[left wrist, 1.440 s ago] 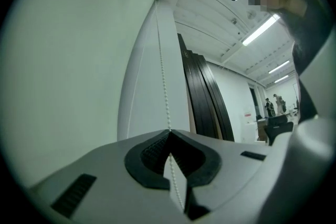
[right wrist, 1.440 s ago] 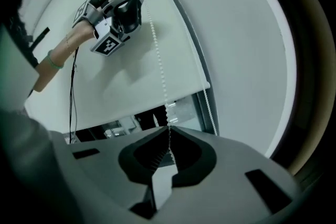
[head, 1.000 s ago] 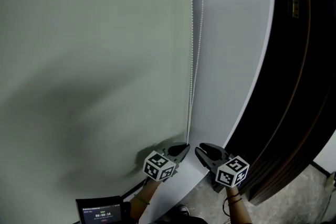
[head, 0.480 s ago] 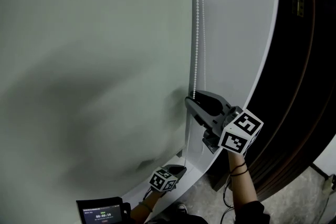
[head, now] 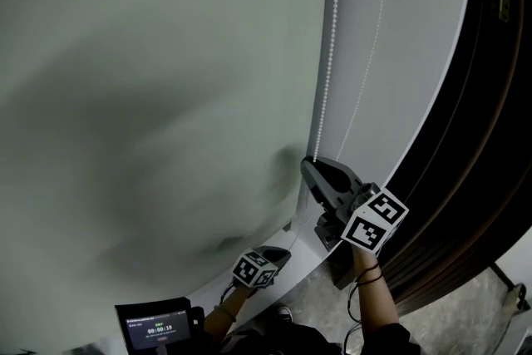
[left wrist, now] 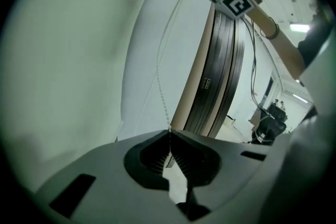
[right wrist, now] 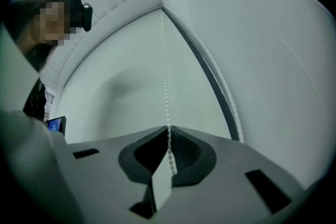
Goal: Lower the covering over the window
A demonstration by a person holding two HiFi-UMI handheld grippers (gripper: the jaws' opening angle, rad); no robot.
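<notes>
The right claw [right wrist: 169, 128] has just been closing and is clamped on the bead chain [head: 328, 62]. The left claw [left wrist: 169, 132] is clenched on the same chain lower down, with the strand running taut between them. The chain hangs along the right edge of the pale roller blind [head: 150, 96].

Right gripper [head: 307, 165]: went up from beside the left gripper [head: 283, 251] to higher on the bead chain [head: 326, 79].
Right gripper's jaws: have just closed on the chain.
Left gripper: moved lower, now well below the right one.
</notes>
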